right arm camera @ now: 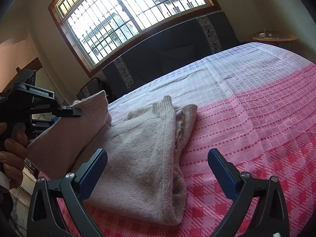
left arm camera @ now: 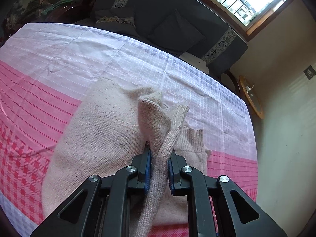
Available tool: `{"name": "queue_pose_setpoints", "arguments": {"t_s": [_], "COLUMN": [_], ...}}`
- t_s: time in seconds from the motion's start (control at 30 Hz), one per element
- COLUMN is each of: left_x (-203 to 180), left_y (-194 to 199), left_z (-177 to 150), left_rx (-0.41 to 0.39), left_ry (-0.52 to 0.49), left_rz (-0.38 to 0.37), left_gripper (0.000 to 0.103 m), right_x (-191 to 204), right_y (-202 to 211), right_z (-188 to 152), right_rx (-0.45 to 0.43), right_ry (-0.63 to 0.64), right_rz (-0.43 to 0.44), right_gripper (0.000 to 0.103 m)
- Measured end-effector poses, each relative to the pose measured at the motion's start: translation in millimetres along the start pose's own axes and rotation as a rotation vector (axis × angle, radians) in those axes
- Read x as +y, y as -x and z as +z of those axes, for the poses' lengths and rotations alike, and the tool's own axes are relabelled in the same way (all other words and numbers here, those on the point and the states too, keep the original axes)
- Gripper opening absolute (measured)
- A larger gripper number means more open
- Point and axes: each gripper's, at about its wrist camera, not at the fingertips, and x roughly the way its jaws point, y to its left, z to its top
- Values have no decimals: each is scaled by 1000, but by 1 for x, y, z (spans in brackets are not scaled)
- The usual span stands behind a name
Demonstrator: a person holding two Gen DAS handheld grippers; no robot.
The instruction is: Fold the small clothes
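light: daylight from barred window, glare there | corners: dark fisheye vignette | focus: sharp, edges curved

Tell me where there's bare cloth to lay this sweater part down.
Free: the pink-and-white tablecloth right of the sweater, and the white stretch between it and the dark sofa. Crowded: near the left gripper, clamped on knit.

One marking reads — "GenRobot.AI", in pale letters on the black left tongs body.
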Motion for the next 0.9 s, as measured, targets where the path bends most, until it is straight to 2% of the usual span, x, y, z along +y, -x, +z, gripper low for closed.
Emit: {"name": "queue_pose_setpoints", "arguments": {"t_s": [0.43, 0.73, 0.9], "left_x": [-30, -62, -67], "left_y": [-36, -51, -67], "left_z": [-10, -23, -29], "left_rx": [34, 76, 122], "left_ry": [57, 33, 50], "left_rz": [-8, -84, -97], "left_gripper": [14, 14, 15], "right_x": [-5, -10, -13], "right_y": [3, 1, 2], "right_z": [0, 0, 0], "right_rx": [-12, -7, -11], "right_ry": [-28, -53, -66], "right_rz": [32, 50, 54], "right_gripper": [101, 101, 101]}}
